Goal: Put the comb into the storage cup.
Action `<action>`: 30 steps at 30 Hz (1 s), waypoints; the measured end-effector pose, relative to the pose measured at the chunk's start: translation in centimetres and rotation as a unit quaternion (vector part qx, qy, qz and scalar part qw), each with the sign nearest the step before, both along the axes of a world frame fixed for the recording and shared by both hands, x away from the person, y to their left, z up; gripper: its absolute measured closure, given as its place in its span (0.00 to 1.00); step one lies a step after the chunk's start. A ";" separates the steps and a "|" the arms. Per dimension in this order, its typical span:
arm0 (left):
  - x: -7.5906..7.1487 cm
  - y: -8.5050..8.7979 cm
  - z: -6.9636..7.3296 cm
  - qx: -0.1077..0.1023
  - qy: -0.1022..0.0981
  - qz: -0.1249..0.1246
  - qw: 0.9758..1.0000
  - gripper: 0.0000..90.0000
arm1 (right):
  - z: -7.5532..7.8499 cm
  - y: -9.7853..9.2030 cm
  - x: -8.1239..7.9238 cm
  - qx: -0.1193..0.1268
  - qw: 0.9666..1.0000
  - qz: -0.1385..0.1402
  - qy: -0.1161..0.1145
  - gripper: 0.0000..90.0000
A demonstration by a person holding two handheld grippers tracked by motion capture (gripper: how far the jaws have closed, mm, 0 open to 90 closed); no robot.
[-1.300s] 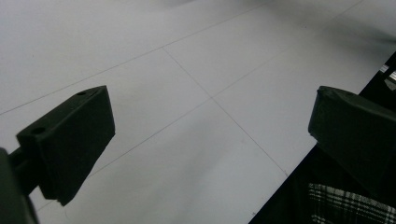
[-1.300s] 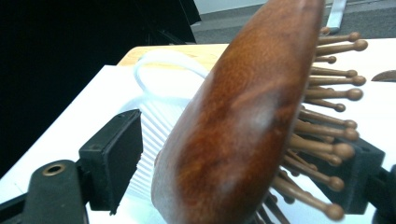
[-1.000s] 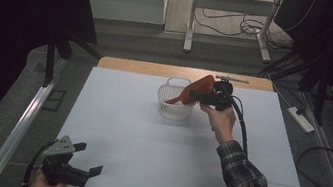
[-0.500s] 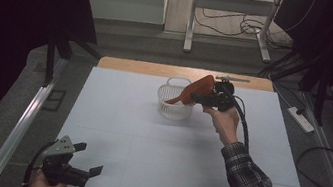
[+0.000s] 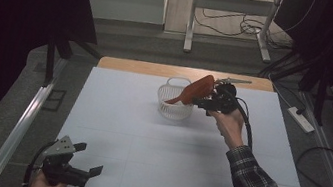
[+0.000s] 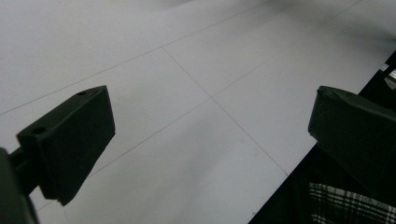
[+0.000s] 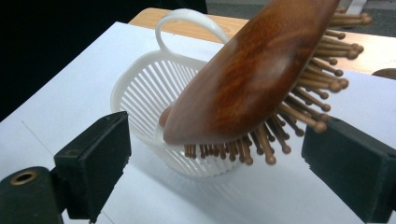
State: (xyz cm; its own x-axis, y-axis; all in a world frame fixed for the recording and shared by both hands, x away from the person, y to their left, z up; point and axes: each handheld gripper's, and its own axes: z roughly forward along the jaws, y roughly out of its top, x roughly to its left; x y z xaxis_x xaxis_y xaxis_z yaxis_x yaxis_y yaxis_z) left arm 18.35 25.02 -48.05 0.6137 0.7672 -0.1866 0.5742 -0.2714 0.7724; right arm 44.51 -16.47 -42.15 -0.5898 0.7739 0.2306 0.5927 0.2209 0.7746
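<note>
The brown wooden paddle hairbrush with ball-tipped wooden bristles stands tilted in the white slatted plastic basket with a loop handle. Its handle end is down inside the basket and its broad head leans out over the right rim. The basket stands at the far middle of the white table surface.

The right gripper is at the brush head. Its 2 jaws have just been opening. In the right gripper view they stand apart on either side of the head, with the bristles just beside the right jaw and a clear gap at the left jaw, so no pad appears to press on the brush. The left gripper rests at the near left corner, well apart from the basket, with its 2 jaws wide apart and nothing between them.

Handling judgement:
1. The brush is rigid and probably light. Its polished back looks slippery.
2. The bristles are thin and could bend under a clamp.
3. Grip across the narrow edges of the head or on the handle, not across the bristles.
4. The basket is light and could tip under the leaning brush.

The right gripper view resolves the bristle tips, the basket slats and the jaw gaps, which are too small to read in the high view. The high view gives the table layout and both hands. The left gripper view adds bare table seams and a plaid sleeve.
</note>
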 end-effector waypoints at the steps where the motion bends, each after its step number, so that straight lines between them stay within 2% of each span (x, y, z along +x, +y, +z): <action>1: 0.0 0.0 0.0 0.000 0.000 0.000 1.000 0.01 | 0.0 0.0 -0.1 -0.001 1.000 0.001 0.000 0.08; 12: 0.0 0.2 0.0 -0.007 0.002 0.001 1.000 0.01 | -0.3 -0.5 -1.3 -0.013 1.000 0.017 -0.017 0.05; 20: 0.0 0.2 0.0 -0.011 -0.002 0.001 1.000 0.00 | -0.8 -0.8 -2.0 -0.021 0.999 0.030 -0.016 0.02; 25: -0.1 0.2 0.1 -0.006 -0.006 0.000 1.000 0.00 | -1.1 -0.9 -2.4 -0.022 0.999 0.035 -0.016 0.01; 30: -0.2 0.3 0.2 -0.004 -0.011 0.004 1.000 0.00 | -1.3 -0.9 -2.9 -0.033 0.999 0.040 -0.018 0.00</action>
State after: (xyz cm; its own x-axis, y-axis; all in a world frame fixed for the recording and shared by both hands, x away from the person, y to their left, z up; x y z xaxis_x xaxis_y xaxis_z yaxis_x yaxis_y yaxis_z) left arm 18.12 25.30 -47.84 0.6118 0.7704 -0.1793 0.5588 -0.2605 0.7873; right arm 41.63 -17.37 -43.50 -0.6574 0.7367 0.1586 0.5428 0.3170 0.7777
